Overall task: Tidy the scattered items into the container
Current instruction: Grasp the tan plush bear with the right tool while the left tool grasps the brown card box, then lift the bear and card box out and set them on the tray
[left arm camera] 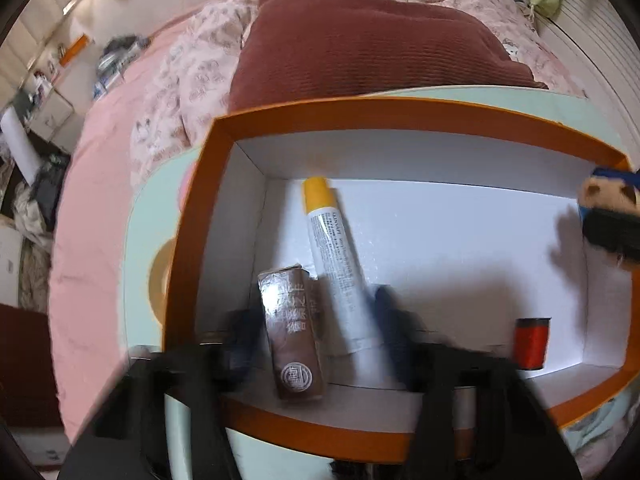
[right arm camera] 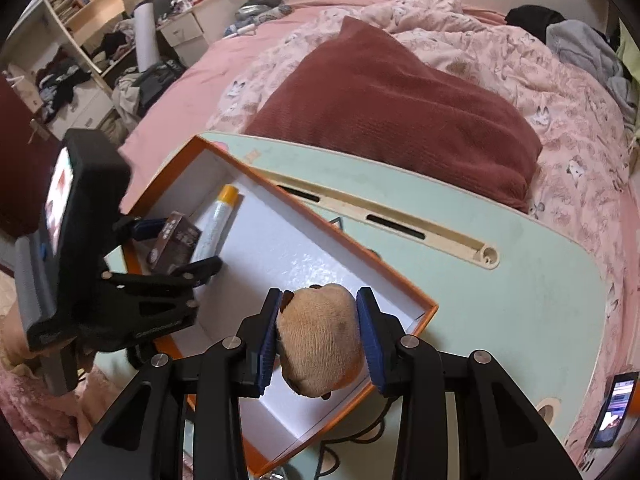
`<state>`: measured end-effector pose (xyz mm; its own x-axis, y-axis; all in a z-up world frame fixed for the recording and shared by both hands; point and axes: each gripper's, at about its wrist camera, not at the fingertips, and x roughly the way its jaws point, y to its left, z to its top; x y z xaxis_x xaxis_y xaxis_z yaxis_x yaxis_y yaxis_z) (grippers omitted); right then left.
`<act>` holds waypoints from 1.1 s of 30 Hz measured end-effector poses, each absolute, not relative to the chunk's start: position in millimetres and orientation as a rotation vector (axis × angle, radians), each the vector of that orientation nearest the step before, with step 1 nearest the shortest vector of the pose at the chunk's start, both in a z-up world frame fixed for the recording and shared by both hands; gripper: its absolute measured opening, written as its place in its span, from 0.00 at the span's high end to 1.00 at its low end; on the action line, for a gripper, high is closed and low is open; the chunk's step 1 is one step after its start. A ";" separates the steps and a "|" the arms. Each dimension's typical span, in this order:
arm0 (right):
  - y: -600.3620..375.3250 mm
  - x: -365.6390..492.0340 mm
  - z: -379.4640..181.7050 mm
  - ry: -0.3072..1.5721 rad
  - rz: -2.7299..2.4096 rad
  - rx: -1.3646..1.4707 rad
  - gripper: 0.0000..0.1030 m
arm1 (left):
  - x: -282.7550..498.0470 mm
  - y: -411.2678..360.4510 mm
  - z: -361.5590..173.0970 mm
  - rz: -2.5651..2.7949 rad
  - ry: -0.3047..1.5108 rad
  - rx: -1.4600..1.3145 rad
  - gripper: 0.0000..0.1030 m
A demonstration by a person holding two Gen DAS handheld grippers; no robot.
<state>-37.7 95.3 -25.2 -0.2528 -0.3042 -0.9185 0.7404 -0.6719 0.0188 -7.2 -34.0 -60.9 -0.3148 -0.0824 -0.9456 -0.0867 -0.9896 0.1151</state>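
Note:
An orange box with a white inside (left arm camera: pixel 400 114) (right arm camera: pixel 392 280) lies on a pale green lap table (right arm camera: pixel 500 300). In it lie a white tube with a yellow cap (left arm camera: pixel 332 256) (right arm camera: pixel 218 218), a brown carton (left arm camera: pixel 292 332) (right arm camera: pixel 176 242) and a red spool (left arm camera: pixel 531 342). My left gripper (left arm camera: pixel 312 332) (right arm camera: pixel 176 248) is open, its fingers on either side of the brown carton at the box's near edge. My right gripper (right arm camera: pixel 320 336) is shut on a tan plush toy (right arm camera: pixel 320 340) and holds it over the box's right end; the toy also shows in the left wrist view (left arm camera: pixel 608 196).
The table sits on a bed with a pink patterned duvet (right arm camera: pixel 520 60) and a dark red pillow (right arm camera: pixel 392 112) behind the box. A phone (right arm camera: pixel 612 412) lies at the far right on the bedding. A cluttered desk and shelves (right arm camera: pixel 80 40) stand at the back left.

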 end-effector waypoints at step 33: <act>95.9 47.0 -1.1 0.526 -1.798 1.340 0.65 | 70.8 -52.9 3.1 2.252 -0.355 -1.473 0.80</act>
